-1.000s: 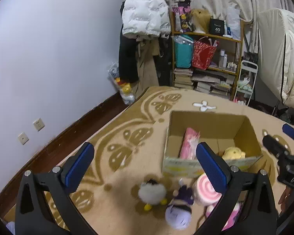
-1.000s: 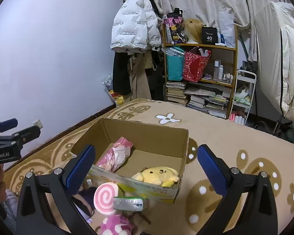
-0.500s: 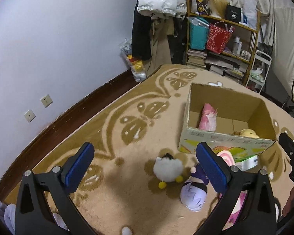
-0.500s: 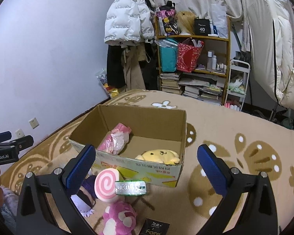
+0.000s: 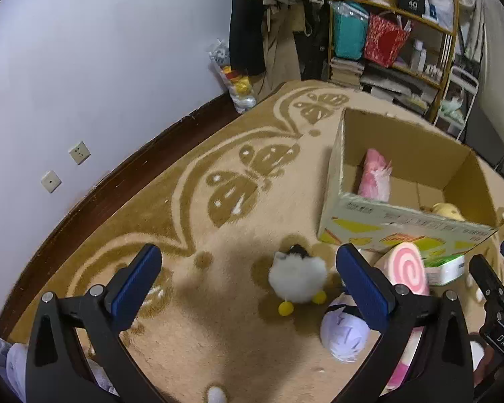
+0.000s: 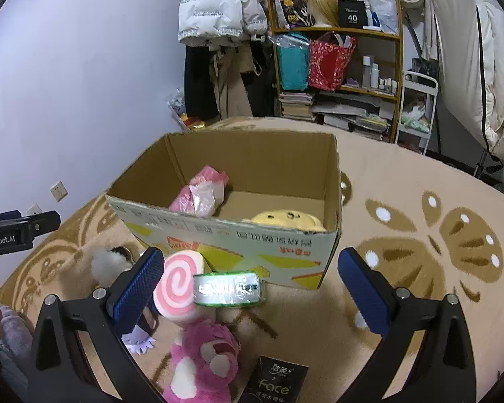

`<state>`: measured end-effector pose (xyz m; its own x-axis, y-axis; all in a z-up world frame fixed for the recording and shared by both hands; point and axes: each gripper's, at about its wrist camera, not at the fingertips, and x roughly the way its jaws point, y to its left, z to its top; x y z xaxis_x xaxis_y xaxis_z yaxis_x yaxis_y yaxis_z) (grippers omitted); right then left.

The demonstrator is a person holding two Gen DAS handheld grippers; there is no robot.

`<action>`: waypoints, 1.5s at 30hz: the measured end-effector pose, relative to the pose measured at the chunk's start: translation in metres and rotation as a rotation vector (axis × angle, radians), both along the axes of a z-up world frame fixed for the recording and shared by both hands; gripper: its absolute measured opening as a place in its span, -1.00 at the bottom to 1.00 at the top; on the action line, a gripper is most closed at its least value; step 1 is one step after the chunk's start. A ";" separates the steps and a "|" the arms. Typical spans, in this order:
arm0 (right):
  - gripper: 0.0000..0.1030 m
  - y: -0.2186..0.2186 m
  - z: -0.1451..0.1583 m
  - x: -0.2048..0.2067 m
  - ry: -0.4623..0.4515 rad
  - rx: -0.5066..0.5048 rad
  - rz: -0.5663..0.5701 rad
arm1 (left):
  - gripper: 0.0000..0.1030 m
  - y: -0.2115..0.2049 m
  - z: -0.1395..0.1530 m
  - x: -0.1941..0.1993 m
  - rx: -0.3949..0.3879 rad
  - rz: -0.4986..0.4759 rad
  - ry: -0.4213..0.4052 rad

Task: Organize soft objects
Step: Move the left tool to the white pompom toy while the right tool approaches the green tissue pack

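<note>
Left wrist: white plush (image 5: 297, 277) between tongs (image 5: 250, 287) (agape).

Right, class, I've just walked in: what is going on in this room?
A person holds two open grippers, left and right, over a rug, gripping nothing. A cardboard box already holds a pink bag and a yellow plush. A white fluffy toy, swirl cushion and pink bear wait outside.

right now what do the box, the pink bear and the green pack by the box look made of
Box: corrugated cardboard, brown inside, matte, with a printed front. Pink bear: fluffy plush fabric with shaggy pile. Green pack: shiny plastic film, judging by the glare; likely tissues, though I can't confirm.
</note>
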<state>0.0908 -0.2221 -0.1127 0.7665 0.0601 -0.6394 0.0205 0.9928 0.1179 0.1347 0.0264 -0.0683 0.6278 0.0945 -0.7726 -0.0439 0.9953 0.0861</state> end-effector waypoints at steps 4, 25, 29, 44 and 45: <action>1.00 0.000 -0.013 0.006 0.040 0.016 -0.001 | 0.99 -0.002 -0.011 0.007 0.037 0.002 0.031; 1.00 -0.007 -0.045 0.031 0.131 0.091 0.030 | 0.99 -0.005 -0.062 0.042 0.064 0.025 0.175; 1.00 -0.005 -0.048 0.035 0.139 0.096 0.041 | 0.99 -0.006 -0.071 0.047 0.063 0.022 0.199; 0.92 -0.008 -0.059 0.041 0.182 0.128 0.041 | 0.99 -0.015 -0.097 0.058 0.066 -0.007 0.270; 0.90 -0.008 -0.060 0.041 0.184 0.129 0.042 | 0.98 -0.015 -0.098 0.058 0.065 -0.008 0.270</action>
<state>0.1317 -0.2302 -0.1723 0.6332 0.1799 -0.7528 0.0124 0.9701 0.2422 0.1928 0.0113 -0.1659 0.4009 0.1451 -0.9046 -0.0033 0.9876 0.1569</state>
